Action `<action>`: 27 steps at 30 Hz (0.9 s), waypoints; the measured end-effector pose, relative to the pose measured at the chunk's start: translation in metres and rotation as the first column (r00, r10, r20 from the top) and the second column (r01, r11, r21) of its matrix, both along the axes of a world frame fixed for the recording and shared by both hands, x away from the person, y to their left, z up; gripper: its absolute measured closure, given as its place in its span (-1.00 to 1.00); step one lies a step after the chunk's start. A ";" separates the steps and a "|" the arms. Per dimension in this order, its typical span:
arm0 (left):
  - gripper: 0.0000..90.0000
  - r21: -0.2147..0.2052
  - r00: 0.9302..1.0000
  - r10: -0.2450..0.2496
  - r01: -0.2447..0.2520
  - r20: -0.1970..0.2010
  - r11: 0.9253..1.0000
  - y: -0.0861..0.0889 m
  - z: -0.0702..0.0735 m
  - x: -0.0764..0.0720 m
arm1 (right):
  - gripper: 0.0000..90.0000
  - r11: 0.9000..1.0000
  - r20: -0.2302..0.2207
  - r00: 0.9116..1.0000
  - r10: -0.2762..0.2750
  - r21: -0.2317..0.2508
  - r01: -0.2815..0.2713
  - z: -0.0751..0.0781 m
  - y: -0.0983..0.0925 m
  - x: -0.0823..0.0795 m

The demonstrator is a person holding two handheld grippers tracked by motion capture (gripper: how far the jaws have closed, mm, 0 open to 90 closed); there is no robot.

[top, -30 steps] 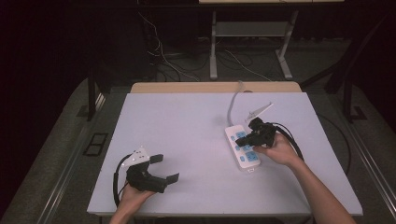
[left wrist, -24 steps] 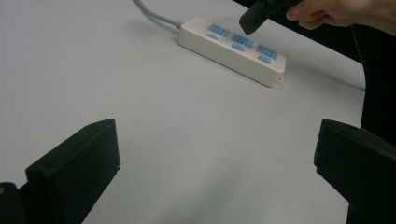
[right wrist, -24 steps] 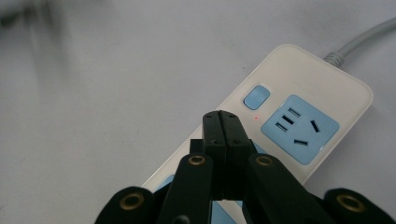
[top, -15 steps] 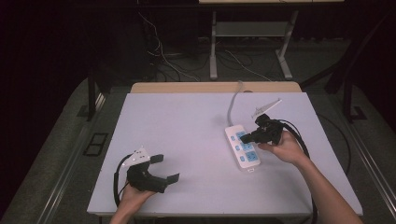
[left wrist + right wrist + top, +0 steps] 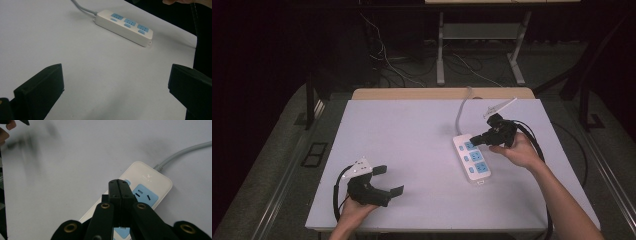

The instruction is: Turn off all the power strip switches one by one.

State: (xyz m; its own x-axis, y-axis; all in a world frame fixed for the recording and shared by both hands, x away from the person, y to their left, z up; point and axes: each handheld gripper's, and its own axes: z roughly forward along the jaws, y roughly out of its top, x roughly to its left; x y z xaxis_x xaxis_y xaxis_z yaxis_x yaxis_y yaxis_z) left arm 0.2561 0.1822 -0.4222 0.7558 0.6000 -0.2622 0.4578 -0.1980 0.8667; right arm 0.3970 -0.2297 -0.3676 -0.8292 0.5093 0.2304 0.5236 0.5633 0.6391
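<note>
Dark floor with loose cables and metal table legs surrounds my white table [image 5: 422, 150] in the high view, a setting neither gripper view takes in. From above, the white power strip [image 5: 472, 159] lies on the right half of the table, its grey cord [image 5: 461, 112] running off toward the far edge. My right gripper [image 5: 476, 141] sits over the strip's far end, near the first of 3 blue sockets, and my left gripper [image 5: 387, 181] rests near the front left corner, well apart from the strip.

My right gripper view adds what the height hides: my 2 black jaws are pressed flat together with nothing between them, tips [image 5: 119, 185] poised over the strip's blue socket [image 5: 145, 195] close to the cord end. Whether they touch the plastic, I cannot tell.

My left gripper view shows my jaws spread wide, holding nothing, bare table between them, with the power strip [image 5: 125, 26] lying far ahead.
</note>
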 end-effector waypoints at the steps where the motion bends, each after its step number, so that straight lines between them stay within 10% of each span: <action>1: -1.00 0.000 1.000 0.000 0.000 0.000 1.000 0.000 0.000 0.000 | 1.00 1.000 0.000 1.000 0.000 -0.001 0.000 0.000 0.000 0.001; 27: -1.00 0.001 1.000 -0.002 0.002 0.002 1.000 0.000 0.000 0.000 | 1.00 1.000 -0.035 0.999 0.000 0.007 0.000 -0.016 0.015 0.022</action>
State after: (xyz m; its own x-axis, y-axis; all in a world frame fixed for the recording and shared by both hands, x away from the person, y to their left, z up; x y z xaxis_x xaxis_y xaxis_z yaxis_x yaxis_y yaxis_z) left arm 0.2564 0.1826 -0.4220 0.7574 0.5989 -0.2602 0.4559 -0.1997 0.8674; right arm 0.4191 -0.2147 -0.3840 -0.8206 0.5076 0.2625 0.5455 0.5589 0.6245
